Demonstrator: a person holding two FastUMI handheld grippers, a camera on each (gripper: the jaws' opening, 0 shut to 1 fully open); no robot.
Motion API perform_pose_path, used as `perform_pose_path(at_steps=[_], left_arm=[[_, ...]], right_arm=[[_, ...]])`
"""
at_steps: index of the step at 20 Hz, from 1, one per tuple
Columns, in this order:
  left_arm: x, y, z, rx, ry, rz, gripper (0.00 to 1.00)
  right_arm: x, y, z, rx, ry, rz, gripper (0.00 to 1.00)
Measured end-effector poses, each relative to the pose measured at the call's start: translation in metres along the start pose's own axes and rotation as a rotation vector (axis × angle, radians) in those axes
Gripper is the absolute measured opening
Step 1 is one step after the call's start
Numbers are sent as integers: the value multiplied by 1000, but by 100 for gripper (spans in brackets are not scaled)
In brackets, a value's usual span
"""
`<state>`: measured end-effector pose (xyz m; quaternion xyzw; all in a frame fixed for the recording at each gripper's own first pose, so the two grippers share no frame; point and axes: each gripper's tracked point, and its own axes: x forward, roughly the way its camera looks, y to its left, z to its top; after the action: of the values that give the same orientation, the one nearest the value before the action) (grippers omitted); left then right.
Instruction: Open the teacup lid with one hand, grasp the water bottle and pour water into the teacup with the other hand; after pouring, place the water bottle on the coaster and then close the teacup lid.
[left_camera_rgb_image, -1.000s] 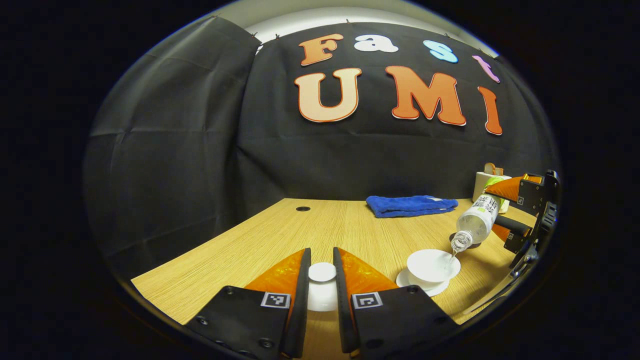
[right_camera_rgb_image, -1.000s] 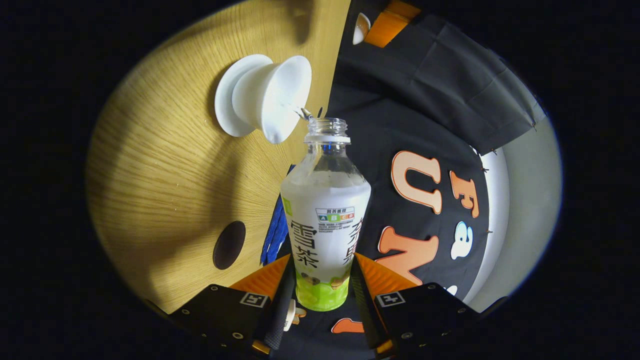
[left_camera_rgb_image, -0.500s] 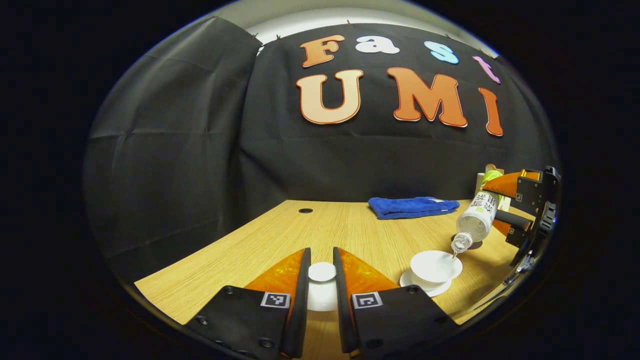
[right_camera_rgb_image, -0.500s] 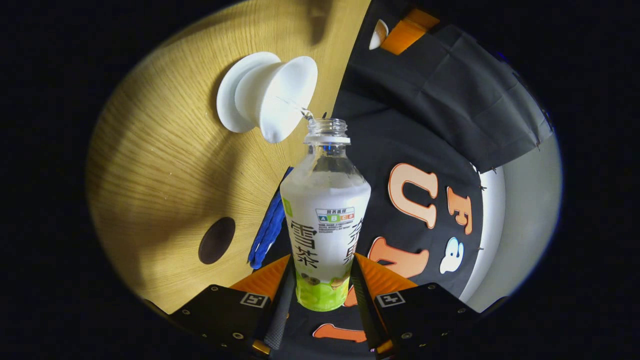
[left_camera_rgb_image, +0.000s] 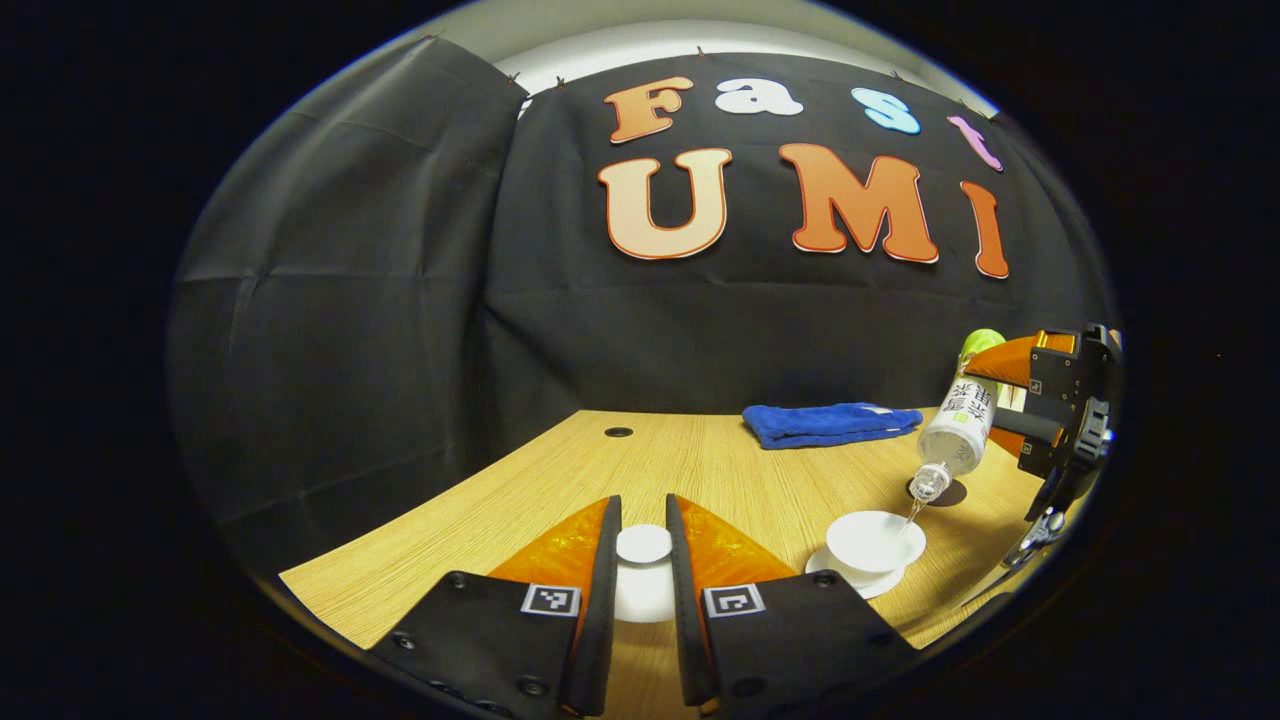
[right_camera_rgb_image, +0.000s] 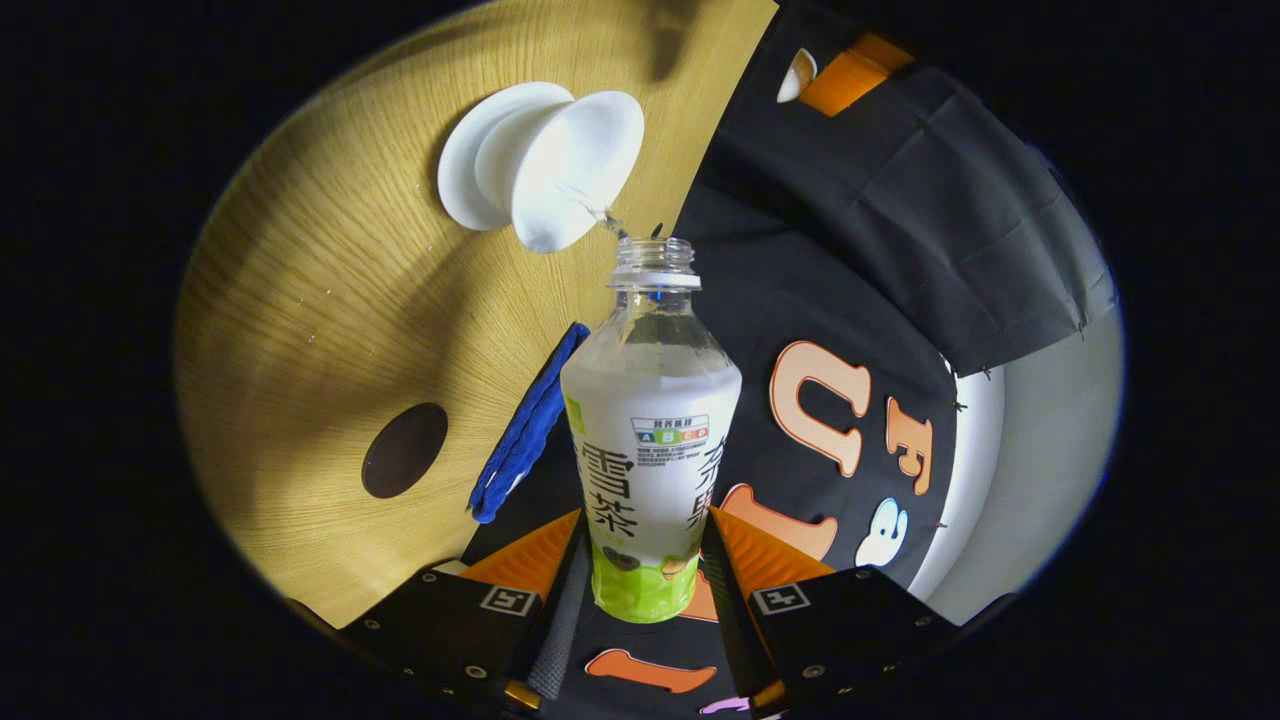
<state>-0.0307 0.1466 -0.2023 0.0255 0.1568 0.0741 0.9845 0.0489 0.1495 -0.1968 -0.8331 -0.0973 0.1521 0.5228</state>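
Tipped clear plastic water bottle (right_camera_rgb_image: 650, 420) clamped in right gripper (right_camera_rgb_image: 640, 590), mouth above white teacup (right_camera_rgb_image: 575, 170); dark round coaster (right_camera_rgb_image: 404, 450) near tabletop's far edge; left gripper (left_camera_rgb_image: 643, 590) pinching white lid (left_camera_rgb_image: 644, 545).

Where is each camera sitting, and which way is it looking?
Left gripper view: rides on the left hand-held gripper, low over the table, looking level toward the booth wall; its own fingers pinch the teacup lid.
Right gripper view: rides on the right hand-held gripper, rolled sideways, looking along the tilted water bottle its fingers clamp, down at the teacup.
Shared: both views show the teacup on its saucer, the water bottle, the blue towel, the dark coaster and the other hand-held gripper.
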Motion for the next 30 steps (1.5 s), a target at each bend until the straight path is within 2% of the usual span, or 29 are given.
perform_pose_path(at_steps=[13, 18, 30], left_arm=[[-11, 6, 12, 10, -24, 7, 30], [-12, 10, 12, 14, -23, 15, 31], [-19, 10, 11, 26, -14, 21, 30]], right_arm=[[-3, -8, 11, -111, -40, -43, 63], [0, -24, 15, -179, -58, -72, 63], [-3, -4, 36, -191, -106, -37, 64]])
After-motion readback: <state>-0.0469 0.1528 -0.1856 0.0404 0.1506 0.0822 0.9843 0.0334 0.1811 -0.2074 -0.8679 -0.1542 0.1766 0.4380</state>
